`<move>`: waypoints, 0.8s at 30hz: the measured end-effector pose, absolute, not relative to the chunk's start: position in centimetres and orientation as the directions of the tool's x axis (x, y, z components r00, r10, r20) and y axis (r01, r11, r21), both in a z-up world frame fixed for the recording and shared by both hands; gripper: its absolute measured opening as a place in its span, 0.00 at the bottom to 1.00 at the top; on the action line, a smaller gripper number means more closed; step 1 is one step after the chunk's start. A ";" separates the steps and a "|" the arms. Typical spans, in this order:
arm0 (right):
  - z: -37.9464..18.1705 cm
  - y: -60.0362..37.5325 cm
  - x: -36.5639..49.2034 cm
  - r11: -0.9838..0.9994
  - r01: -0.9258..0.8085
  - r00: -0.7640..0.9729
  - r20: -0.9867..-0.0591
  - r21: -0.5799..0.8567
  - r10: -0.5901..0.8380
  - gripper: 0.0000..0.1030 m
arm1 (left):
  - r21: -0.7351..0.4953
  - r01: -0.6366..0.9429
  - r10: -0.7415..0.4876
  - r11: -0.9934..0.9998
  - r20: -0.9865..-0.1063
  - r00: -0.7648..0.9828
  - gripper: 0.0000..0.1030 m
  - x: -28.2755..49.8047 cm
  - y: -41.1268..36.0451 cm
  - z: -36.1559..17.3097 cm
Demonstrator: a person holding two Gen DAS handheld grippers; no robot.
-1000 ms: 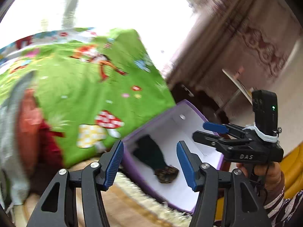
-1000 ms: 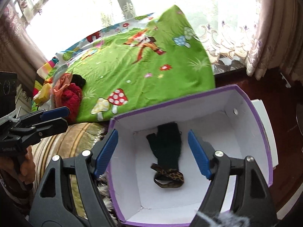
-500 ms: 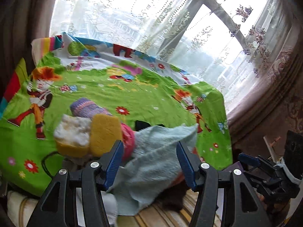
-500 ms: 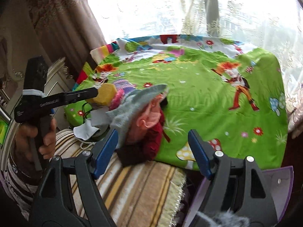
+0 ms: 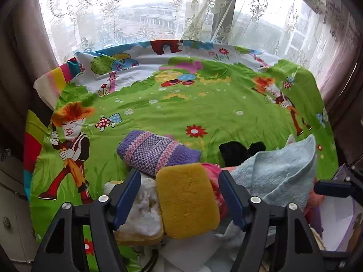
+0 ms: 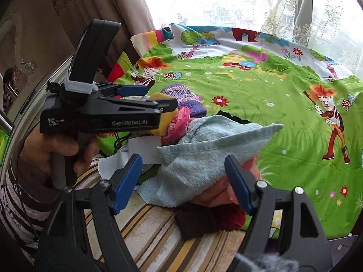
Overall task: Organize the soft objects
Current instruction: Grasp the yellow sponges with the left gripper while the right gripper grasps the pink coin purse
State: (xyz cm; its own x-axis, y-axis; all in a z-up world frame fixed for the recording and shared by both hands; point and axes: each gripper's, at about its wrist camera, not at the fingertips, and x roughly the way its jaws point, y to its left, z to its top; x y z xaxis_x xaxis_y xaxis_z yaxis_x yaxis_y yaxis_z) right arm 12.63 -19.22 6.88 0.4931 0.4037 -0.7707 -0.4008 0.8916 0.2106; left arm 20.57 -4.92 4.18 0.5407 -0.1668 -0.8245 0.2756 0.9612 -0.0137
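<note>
A pile of soft things lies at the near edge of the green cartoon cloth [image 5: 204, 113]. It holds a yellow sponge [image 5: 188, 199], a white-topped sponge [image 5: 145, 210], a purple knit piece [image 5: 156, 154], a pink item [image 6: 179, 122], a black item [image 5: 236, 149] and a light blue towel [image 6: 204, 151]. My left gripper [image 5: 179, 197] hovers over the yellow sponge with its jaws closing; the sponge sits between them and no pad visibly presses on it. My right gripper [image 6: 182, 181] is open, with the towel between its fingers and untouched. Each gripper shows in the other's view: left gripper [image 6: 158, 98], right gripper [image 5: 335, 188].
Dark red and brown cloth pieces [image 6: 226, 222] lie under the towel on a striped cushion [image 6: 147, 226]. A corner of the purple box [image 6: 344, 242] shows at the lower right. Lace curtains and a window stand behind the cloth. A hand [image 6: 56, 149] holds the left gripper.
Both views have swung away from the purple box with the dark glove inside to the pile on the green cloth. Both grippers now hover over that pile.
</note>
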 end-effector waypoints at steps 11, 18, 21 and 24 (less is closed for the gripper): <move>4.8 -15.5 16.8 0.880 -0.434 0.447 -0.803 0.191 0.395 0.64 | -0.330 0.190 -0.377 0.925 -0.721 0.581 0.42 17.5 2.3 6.3; 3.2 -13.4 20.2 0.889 -0.442 0.430 -0.841 0.121 0.328 0.63 | -0.453 0.164 -0.443 0.876 -0.624 0.644 0.42 15.9 4.9 7.3; 2.3 -12.7 21.4 0.887 -0.451 0.413 -0.859 0.097 0.304 0.54 | -0.486 0.166 -0.461 0.858 -0.586 0.666 0.42 15.2 5.7 7.9; 2.0 -12.2 22.0 0.879 -0.466 0.395 -0.865 0.103 0.310 0.34 | -0.504 0.165 -0.466 0.848 -0.561 0.684 0.42 14.7 6.4 8.3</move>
